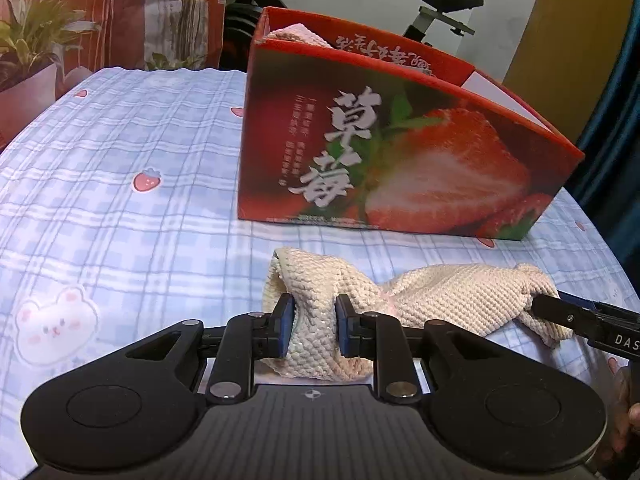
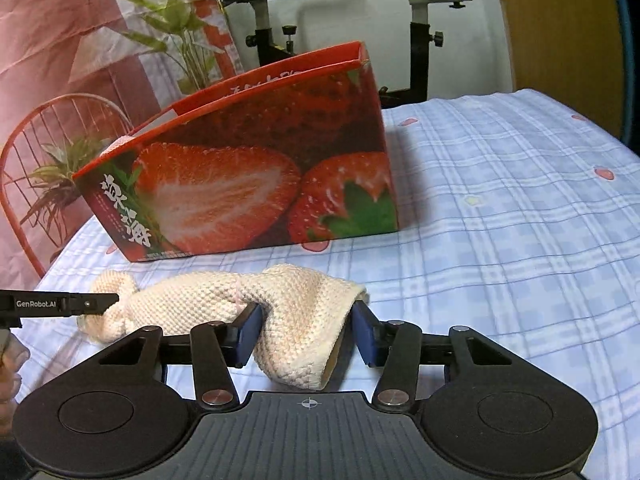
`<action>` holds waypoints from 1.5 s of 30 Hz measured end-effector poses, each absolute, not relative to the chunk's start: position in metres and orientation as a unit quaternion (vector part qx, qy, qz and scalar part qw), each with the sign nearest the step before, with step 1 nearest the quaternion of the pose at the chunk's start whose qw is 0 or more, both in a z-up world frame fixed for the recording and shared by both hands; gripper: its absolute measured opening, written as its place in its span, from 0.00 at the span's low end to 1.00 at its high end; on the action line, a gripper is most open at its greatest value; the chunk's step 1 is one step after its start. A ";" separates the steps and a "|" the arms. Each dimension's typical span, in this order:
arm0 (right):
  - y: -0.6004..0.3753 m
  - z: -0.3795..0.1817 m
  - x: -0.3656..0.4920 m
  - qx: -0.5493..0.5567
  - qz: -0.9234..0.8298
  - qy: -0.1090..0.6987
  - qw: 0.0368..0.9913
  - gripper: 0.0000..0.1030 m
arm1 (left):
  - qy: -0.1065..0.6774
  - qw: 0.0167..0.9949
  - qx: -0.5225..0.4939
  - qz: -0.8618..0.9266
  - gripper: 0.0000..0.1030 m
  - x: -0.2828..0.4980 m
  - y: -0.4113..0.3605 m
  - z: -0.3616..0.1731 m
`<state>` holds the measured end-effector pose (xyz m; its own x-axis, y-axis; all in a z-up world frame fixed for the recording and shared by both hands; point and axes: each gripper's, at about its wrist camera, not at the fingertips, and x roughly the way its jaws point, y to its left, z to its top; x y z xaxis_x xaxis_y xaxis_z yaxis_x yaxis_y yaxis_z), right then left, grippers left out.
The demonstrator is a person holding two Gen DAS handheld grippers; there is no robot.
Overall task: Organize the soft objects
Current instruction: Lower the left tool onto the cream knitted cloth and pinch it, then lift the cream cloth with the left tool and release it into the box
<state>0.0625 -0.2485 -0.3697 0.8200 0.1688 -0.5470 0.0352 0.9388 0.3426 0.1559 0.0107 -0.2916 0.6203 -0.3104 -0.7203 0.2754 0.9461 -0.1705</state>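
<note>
A cream knitted cloth (image 1: 440,300) lies bunched on the blue checked bedsheet in front of a red strawberry box (image 1: 400,152). My left gripper (image 1: 314,326) is shut on the cloth's left end. My right gripper (image 2: 306,330) grips the cloth's right end (image 2: 296,320), its jaws pressing the fabric, and shows as a black tip in the left wrist view (image 1: 560,312). The left gripper's tip shows in the right wrist view (image 2: 92,304). A pink knitted cloth (image 1: 296,34) sits inside the box at its far left corner.
The strawberry box (image 2: 248,176) stands open-topped just behind the cloth. Potted plants (image 1: 32,40), a red wire chair (image 2: 48,140) and an exercise bike (image 2: 424,12) stand beyond the bed. Bedsheet (image 2: 520,200) spreads wide to the right.
</note>
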 end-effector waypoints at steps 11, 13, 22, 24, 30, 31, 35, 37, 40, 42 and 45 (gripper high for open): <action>-0.250 -0.375 0.058 0.169 0.038 0.282 0.944 0.33 | 0.386 0.907 -0.051 -0.161 0.25 0.143 0.018 -0.299; -0.251 -0.375 0.057 0.172 0.042 0.280 0.943 0.30 | 0.384 0.908 -0.050 -0.161 0.25 0.142 0.018 -0.299; -0.251 -0.376 0.057 0.175 0.048 0.278 0.943 0.27 | 0.378 0.910 -0.053 -0.160 0.22 0.136 0.020 -0.300; -0.250 -0.376 0.056 0.175 0.049 0.277 0.944 0.25 | 0.379 0.910 -0.054 -0.159 0.22 0.136 0.020 -0.299; -0.250 -0.369 0.053 0.184 0.060 0.262 0.946 0.23 | 0.374 0.911 -0.064 -0.165 0.13 0.133 0.026 -0.285; -0.249 -0.365 0.051 0.183 0.063 0.255 0.947 0.23 | 0.367 0.913 -0.066 -0.167 0.13 0.131 0.027 -0.280; -0.246 -0.343 0.045 0.161 0.075 0.218 0.960 0.23 | 0.331 0.925 -0.072 -0.174 0.13 0.126 0.035 -0.250; -0.244 -0.328 0.041 0.149 0.081 0.192 0.967 0.23 | 0.305 0.933 -0.065 -0.177 0.13 0.123 0.037 -0.231; -0.244 -0.304 0.038 0.133 0.093 0.158 0.974 0.23 | 0.270 0.945 -0.039 -0.179 0.13 0.124 0.035 -0.204; -0.244 -0.289 0.041 0.125 0.100 0.144 0.977 0.23 | 0.258 0.949 -0.033 -0.181 0.13 0.133 0.035 -0.187; -0.243 -0.262 0.048 0.114 0.106 0.123 0.980 0.23 | 0.242 0.953 -0.026 -0.181 0.13 0.149 0.030 -0.164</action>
